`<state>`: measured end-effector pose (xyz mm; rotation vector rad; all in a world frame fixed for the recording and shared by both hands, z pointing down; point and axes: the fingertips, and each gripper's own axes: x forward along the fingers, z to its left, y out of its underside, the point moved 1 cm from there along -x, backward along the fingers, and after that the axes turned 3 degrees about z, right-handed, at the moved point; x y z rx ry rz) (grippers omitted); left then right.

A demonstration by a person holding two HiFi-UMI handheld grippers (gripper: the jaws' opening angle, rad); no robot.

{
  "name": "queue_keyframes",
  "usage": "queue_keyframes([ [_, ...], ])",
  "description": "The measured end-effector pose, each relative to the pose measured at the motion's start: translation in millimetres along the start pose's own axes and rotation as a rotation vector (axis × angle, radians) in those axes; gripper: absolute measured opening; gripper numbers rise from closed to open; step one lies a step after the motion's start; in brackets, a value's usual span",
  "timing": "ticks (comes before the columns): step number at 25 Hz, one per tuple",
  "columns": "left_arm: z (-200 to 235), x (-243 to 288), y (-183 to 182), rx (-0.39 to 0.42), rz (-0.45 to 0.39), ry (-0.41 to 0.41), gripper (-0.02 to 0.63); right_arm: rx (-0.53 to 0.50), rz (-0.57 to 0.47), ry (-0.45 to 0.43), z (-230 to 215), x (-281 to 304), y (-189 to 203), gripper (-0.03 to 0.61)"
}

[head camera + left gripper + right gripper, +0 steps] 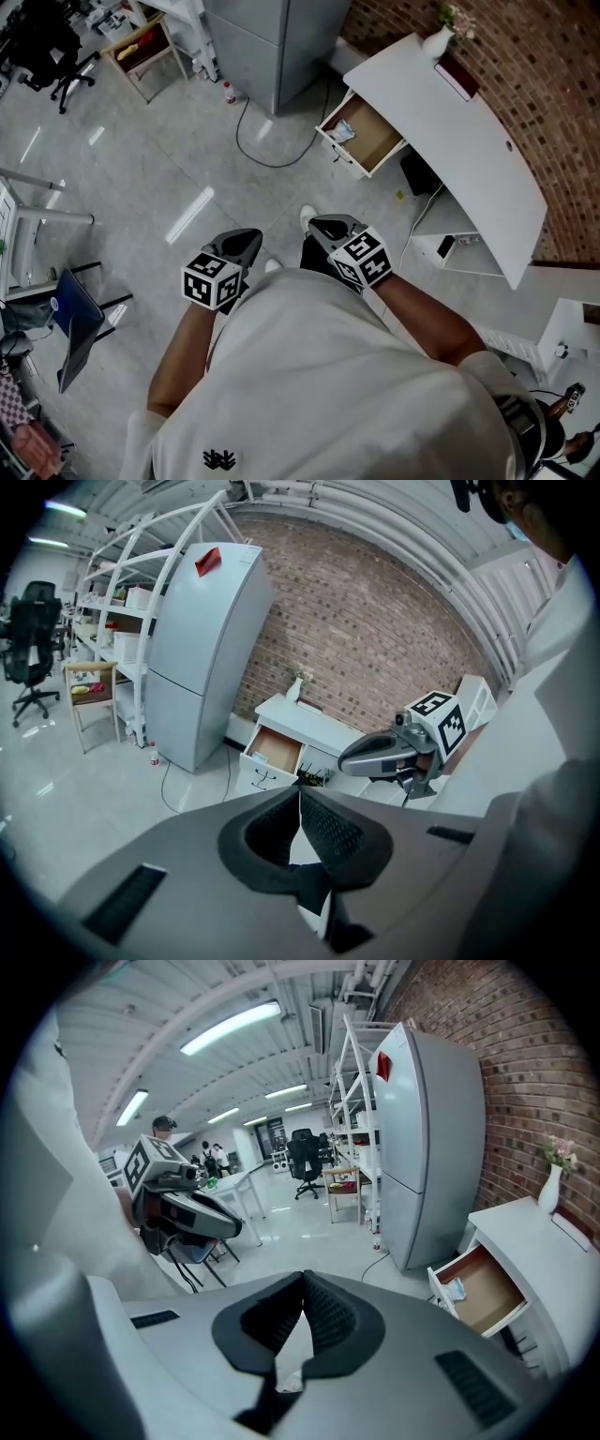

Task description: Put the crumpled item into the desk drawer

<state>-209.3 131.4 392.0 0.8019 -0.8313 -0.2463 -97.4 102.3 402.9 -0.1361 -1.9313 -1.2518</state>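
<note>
Crumpled item (342, 132) lies in the open drawer (377, 139), well apart from your left gripper (249, 237) and right gripper (321, 226) — both closed tip to tip, holding nothing.

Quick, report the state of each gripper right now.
Left gripper: closed, jaw tips together, nothing between them.
Right gripper: closed, jaw tips together, holding nothing.
</note>
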Motion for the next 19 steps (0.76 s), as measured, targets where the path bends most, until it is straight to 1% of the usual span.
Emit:
queue_keyframes([
  [9, 6.0, 8.7, 2.4, -0.008, 0.021, 0.0, 0.025, -0.001, 0.006, -0.01, -7.1, 8.7, 1.0, 0.028],
  [14, 6.4, 21.0, -1.0, -0.009, 0.038, 0.002, 0.025, 0.001, 0.007, -0.012, -21.1, 8.7, 1.2, 0.028],
  [19, 13.3, 39.6, -12.2, -0.009, 0.052, -0.004, 0.025, -0.005, 0.004, -0.01, -45.5, 11.5, -3.5, 0.028],
])
